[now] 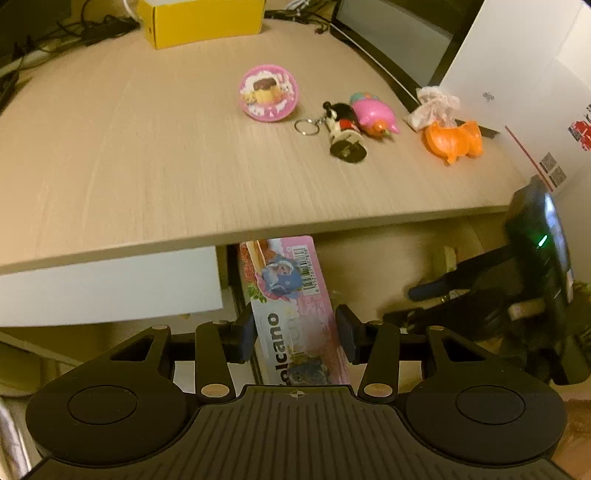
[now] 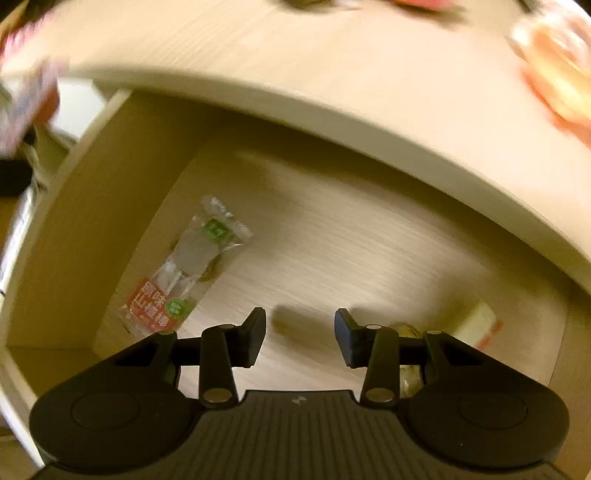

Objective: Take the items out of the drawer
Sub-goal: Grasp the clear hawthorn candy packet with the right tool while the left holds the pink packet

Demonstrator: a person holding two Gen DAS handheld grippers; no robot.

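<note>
My left gripper is shut on a pink "Volcano" snack box, held just below the front edge of the wooden tabletop. In the right wrist view my right gripper stands open over the floor of the open drawer, nothing between its fingers. A clear snack packet with a red label lies at the drawer's left side. A pale packet lies at the drawer's right, partly hidden behind my right finger. The right gripper's body shows at the right of the left wrist view.
On the tabletop sit a round pink toy, a keychain figure, a pink toy, an orange toy and a crumpled wrapper. A yellow box and cables lie at the back. A white box stands right.
</note>
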